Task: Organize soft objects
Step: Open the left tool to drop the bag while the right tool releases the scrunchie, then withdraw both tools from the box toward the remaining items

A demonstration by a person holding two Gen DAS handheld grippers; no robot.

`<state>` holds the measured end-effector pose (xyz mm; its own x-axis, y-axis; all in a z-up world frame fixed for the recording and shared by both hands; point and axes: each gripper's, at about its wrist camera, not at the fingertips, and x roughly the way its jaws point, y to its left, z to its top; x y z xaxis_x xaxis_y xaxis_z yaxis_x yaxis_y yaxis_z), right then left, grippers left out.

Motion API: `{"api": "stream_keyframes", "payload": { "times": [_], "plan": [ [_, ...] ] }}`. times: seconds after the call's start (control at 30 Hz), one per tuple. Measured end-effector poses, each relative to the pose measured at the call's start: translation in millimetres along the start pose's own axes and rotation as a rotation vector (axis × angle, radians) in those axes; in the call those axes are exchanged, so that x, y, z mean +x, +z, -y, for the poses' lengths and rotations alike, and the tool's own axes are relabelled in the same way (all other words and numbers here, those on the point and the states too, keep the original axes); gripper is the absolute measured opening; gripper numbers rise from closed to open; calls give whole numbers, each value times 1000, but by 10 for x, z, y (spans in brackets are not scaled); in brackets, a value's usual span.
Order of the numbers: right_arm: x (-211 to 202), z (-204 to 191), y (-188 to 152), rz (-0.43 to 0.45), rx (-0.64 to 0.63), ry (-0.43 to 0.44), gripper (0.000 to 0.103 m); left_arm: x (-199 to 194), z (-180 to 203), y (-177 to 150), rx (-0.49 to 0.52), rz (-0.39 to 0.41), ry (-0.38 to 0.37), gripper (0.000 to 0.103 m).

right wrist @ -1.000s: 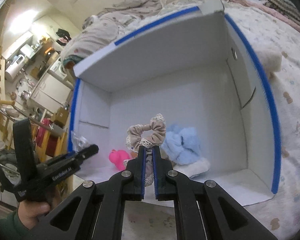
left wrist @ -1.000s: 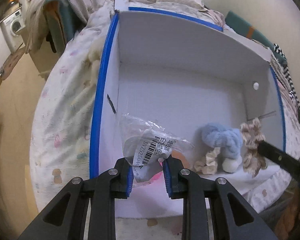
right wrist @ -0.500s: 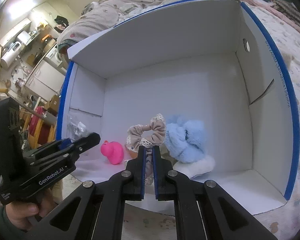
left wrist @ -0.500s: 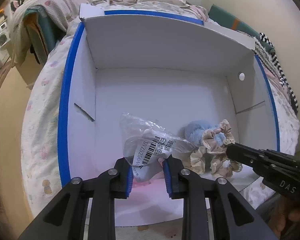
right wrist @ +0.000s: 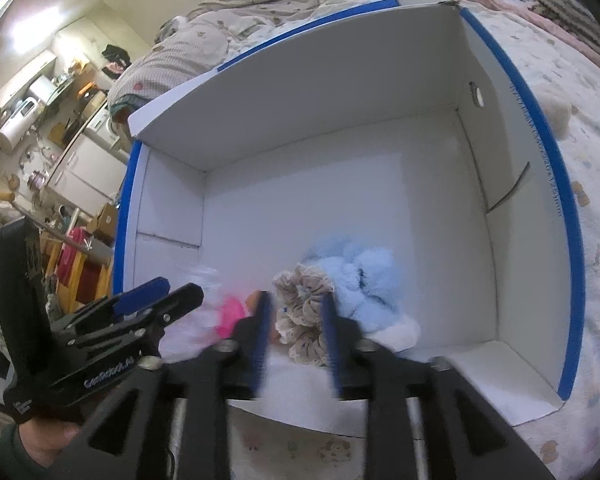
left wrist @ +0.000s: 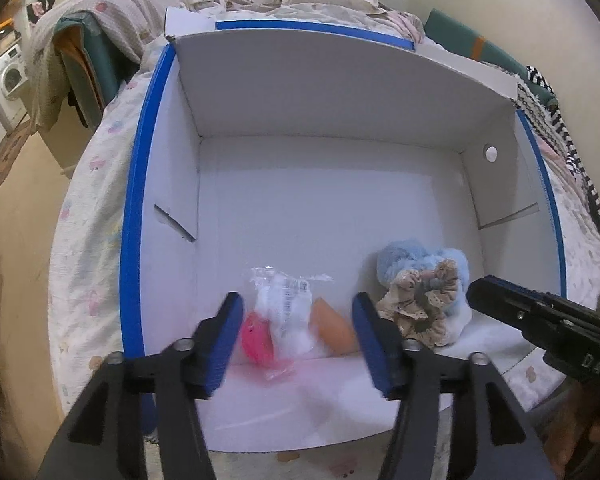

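Left wrist: hand-held gripper (left wrist: 296,344) opening, empty.

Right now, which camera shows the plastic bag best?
The left wrist view: the bag lies sharp and centred in the box, between the pink and orange items. The right wrist view shows only a white blur behind the left hand-held gripper.

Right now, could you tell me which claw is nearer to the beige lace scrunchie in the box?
Right. The right claw is opening around the beige lace scrunchie, which lies between its fingers. The left claw is opening farther left, over the clear plastic bag.
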<state>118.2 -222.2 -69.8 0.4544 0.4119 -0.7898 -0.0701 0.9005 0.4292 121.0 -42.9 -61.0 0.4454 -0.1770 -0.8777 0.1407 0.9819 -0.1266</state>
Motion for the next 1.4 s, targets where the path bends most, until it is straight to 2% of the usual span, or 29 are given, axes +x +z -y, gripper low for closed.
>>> {"api": "stream_keyframes", "payload": {
  "times": [0.07,0.1,0.2,0.6,0.7,1.0,1.13,1.27,1.4],
  "plan": [
    [-37,-4,5,25,6,1,78,-10,16,-3,2,3,-5,61],
    [-56,-10,10,40,8,-2,79,-15,25,-5,4,3,-8,61],
    [-83,-9,15,57,10,-18,79,-16,26,-7,1,-1,-13,61],
    [-55,28,21,34,23,-21,79,-48,-11,20,-32,-17,-16,61],
    [-65,23,25,37,22,-24,79,-140,1,8,-20,16,2,61],
    [-161,22,-17,60,26,-32,79,-296,-146,-91,-32,40,49,61],
    [-293,45,-91,82,44,-19,79,-409,-238,-162,-45,49,60,61],
    [-419,44,-189,97,36,-26,79,-544,-274,-250,-37,69,39,61],
    [-581,12,-272,147,25,-45,79,-644,-249,-354,-15,92,71,61]
  ]
}}
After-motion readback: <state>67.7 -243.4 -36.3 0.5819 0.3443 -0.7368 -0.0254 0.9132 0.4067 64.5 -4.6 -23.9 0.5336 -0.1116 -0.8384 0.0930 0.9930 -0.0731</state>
